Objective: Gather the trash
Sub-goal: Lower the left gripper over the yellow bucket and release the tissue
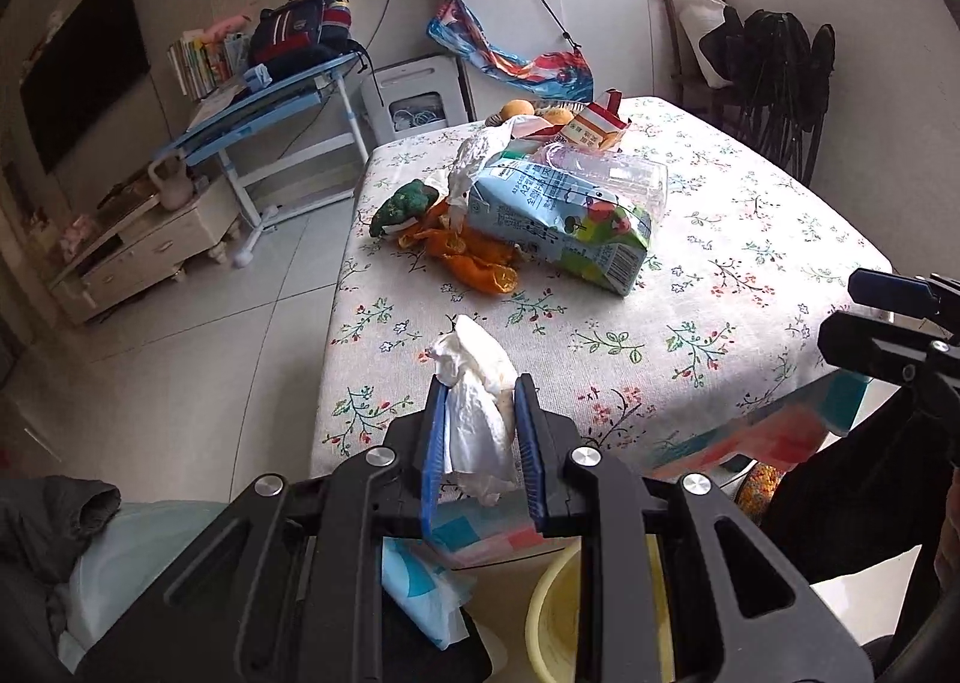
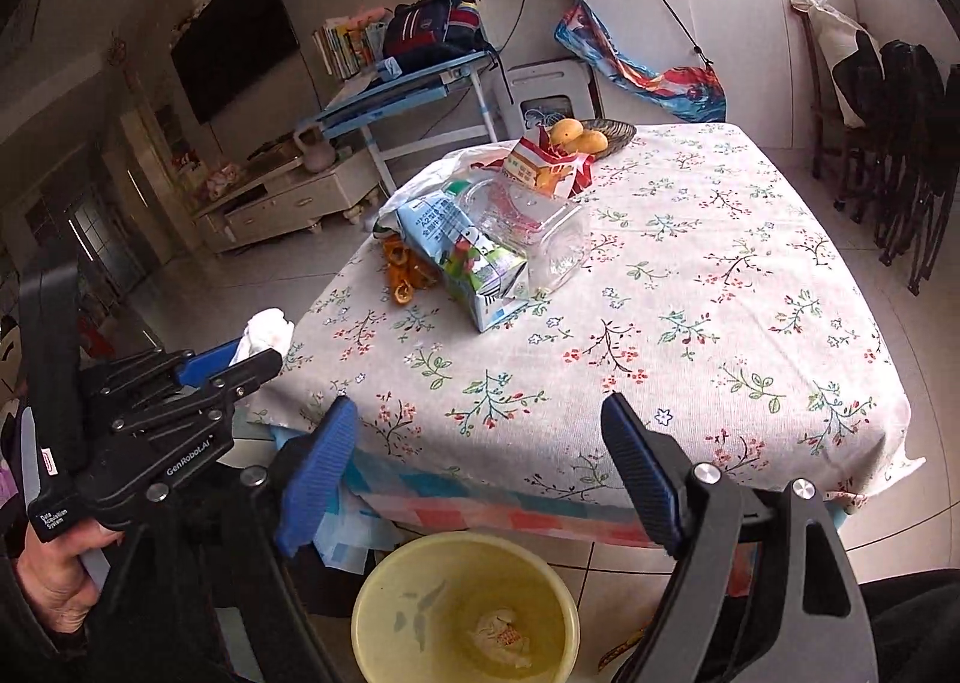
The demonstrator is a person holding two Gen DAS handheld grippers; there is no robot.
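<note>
Left gripper (image 1: 480, 431): clamped on a crumpled white tissue (image 1: 477, 413), at the table's near edge.
Right gripper (image 2: 480, 467): jaws wide, nothing between them.
Yellow bin (image 2: 465, 611): below, partly cut off; a scrap inside.
Table (image 2: 690, 335): floral cloth.
Farther: milk carton (image 1: 564, 227), orange peels (image 1: 474, 263), clear plastic container (image 2: 534, 233).
Beyond: fruit basket (image 2: 618, 134), half hidden.

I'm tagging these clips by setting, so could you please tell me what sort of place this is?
Most likely the living and dining room of a home: a dining table under a floral cloth, a wall-mounted television above a low cabinet, and a child's desk stacked with books and a backpack.
</note>
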